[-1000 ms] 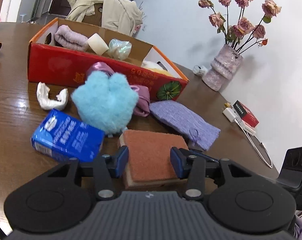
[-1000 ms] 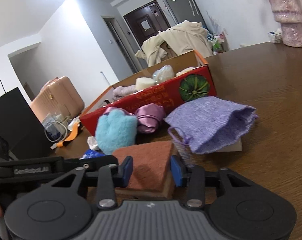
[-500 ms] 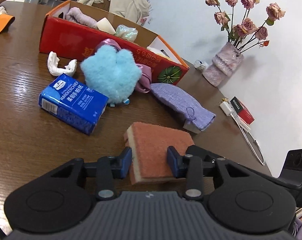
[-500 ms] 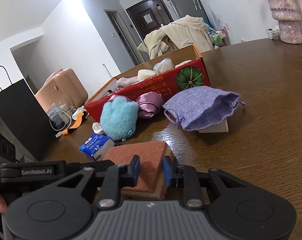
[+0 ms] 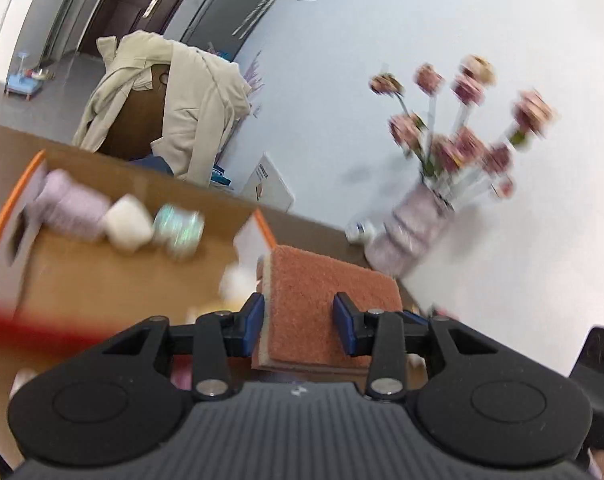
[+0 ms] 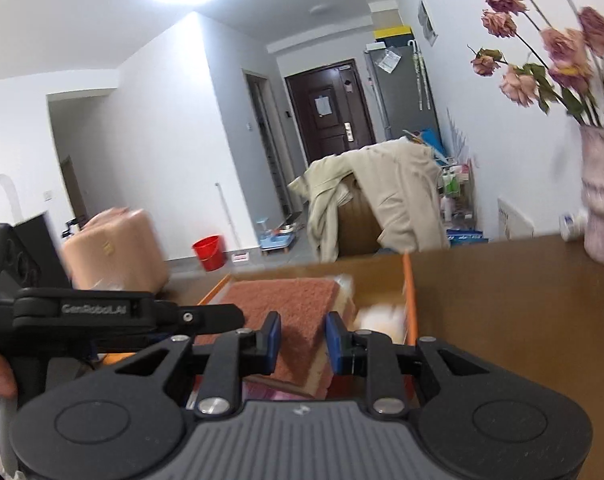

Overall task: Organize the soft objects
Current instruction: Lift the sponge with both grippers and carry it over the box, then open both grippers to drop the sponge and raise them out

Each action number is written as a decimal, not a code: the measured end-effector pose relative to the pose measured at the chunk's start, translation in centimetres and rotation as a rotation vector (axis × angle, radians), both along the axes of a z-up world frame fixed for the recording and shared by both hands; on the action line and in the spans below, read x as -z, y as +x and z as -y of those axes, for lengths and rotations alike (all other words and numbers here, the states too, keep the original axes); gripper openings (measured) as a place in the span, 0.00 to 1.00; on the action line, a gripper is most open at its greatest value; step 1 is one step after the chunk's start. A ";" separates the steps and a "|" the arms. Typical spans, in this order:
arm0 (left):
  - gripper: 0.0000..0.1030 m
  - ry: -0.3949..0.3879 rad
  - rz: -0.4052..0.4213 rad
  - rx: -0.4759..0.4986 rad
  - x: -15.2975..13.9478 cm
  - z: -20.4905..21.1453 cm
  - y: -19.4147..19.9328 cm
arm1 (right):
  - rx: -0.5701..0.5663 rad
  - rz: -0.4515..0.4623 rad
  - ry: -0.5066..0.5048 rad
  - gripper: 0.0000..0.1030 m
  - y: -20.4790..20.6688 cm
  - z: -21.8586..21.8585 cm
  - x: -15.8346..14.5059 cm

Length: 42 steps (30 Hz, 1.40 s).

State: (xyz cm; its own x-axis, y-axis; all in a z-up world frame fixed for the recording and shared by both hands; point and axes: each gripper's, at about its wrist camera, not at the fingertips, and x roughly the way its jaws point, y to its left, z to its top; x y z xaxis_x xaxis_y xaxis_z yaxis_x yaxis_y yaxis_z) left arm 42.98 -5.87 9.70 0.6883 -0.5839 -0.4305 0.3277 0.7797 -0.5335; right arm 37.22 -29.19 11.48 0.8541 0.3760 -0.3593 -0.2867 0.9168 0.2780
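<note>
Both grippers hold one orange scouring sponge (image 5: 322,300) in the air over the red cardboard box (image 5: 101,280). My left gripper (image 5: 299,324) is shut on its near edge. My right gripper (image 6: 299,340) is shut on another edge of the sponge (image 6: 289,304), with the left gripper's black body (image 6: 113,312) beside it. Inside the box lie a lilac rolled cloth (image 5: 71,208), a white block (image 5: 127,222), a shiny pale bundle (image 5: 177,230) and something cream-coloured (image 6: 378,316). The view is motion-blurred.
A pink vase of dried roses (image 5: 414,232) stands on the brown table (image 6: 522,300) right of the box. A chair draped with a beige coat (image 5: 169,108) is behind the box. A pink suitcase (image 6: 113,248) and red bucket (image 6: 209,252) are on the floor.
Both grippers have lifted the sponge off the table and carried it forward over the open box. The loose items on the table have dropped out of sight.
</note>
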 end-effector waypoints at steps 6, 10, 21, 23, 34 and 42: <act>0.37 -0.037 -0.106 -0.016 1.9 2.5 12.4 | 0.067 -0.112 -0.056 0.23 13.5 1.0 0.2; 0.37 -0.065 -0.214 -0.015 6.1 2.5 17.7 | 0.079 -0.189 -0.103 0.23 19.6 0.5 2.6; 0.32 0.062 -0.315 -0.086 10.5 0.9 21.5 | 0.050 -0.253 -0.346 0.18 25.5 -5.6 7.5; 0.32 0.114 -0.307 -0.080 10.4 1.8 21.7 | 0.053 -0.287 -0.343 0.18 26.1 -5.3 8.3; 0.43 0.219 -0.252 -0.044 6.5 2.8 20.2 | 0.048 -0.330 -0.236 0.21 24.4 -2.5 4.4; 0.49 0.264 -0.123 -0.085 -1.9 0.9 13.5 | 0.037 -0.222 -0.239 0.21 18.2 -2.0 -2.7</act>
State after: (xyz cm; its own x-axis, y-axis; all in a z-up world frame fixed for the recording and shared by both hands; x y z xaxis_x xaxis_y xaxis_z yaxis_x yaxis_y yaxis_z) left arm 56.52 -6.74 11.59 0.6631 -0.3835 -0.6428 0.2013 0.9185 -0.3404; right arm 55.45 -27.18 14.15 0.7568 0.2287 -0.6124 -0.2081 0.9724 0.1058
